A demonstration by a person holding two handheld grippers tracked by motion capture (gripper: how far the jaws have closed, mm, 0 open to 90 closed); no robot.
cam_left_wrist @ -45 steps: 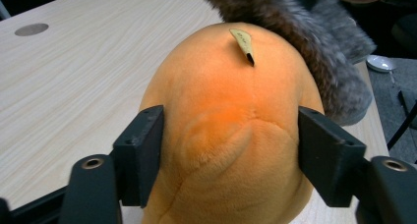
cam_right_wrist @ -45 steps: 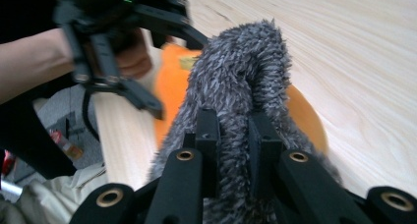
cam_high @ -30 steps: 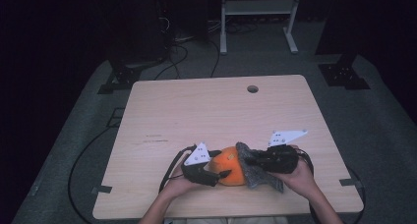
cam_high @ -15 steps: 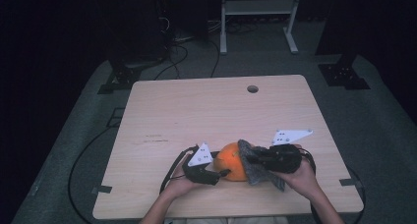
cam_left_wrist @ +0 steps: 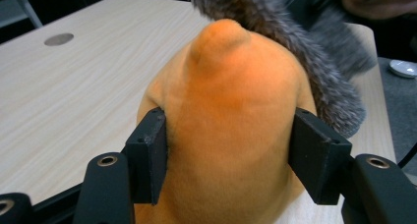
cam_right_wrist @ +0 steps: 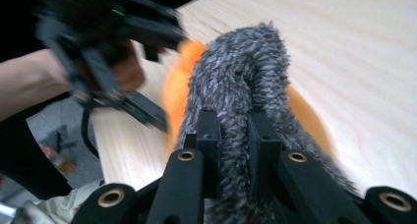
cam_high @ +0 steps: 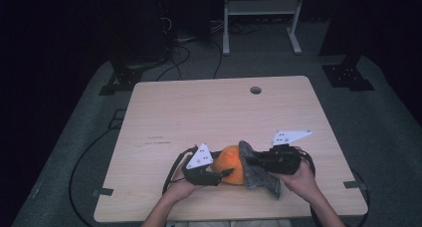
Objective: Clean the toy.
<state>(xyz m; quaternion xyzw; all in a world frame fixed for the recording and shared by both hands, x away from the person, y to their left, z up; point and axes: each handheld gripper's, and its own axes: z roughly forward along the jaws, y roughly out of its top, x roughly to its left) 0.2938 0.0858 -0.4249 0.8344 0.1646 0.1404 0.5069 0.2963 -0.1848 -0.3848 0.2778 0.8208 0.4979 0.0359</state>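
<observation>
At the near edge of the wooden surface (cam_high: 209, 112), the left claw (cam_left_wrist: 228, 157) is clamped on an orange plush toy (cam_left_wrist: 231, 121), its black pads pressing into the soft sides after the jaws have just been closing around it. The right claw (cam_right_wrist: 230, 145), jaws drawn together, pinches a grey furry piece (cam_right_wrist: 246, 86) that lies draped over the far side of the toy, between the two claws. From the high view, the toy (cam_high: 231, 163) sits between the left claw (cam_high: 219, 174) and the right claw (cam_high: 254, 162), with the grey fur (cam_high: 254, 173) just beside the right one.

The step in hand looks like pulling the fur onto or off the toy; which way cannot be told. The next move likely calls for a steady hold left while the right draws the fur without tearing loose. No brand, label or writing is readable.
</observation>
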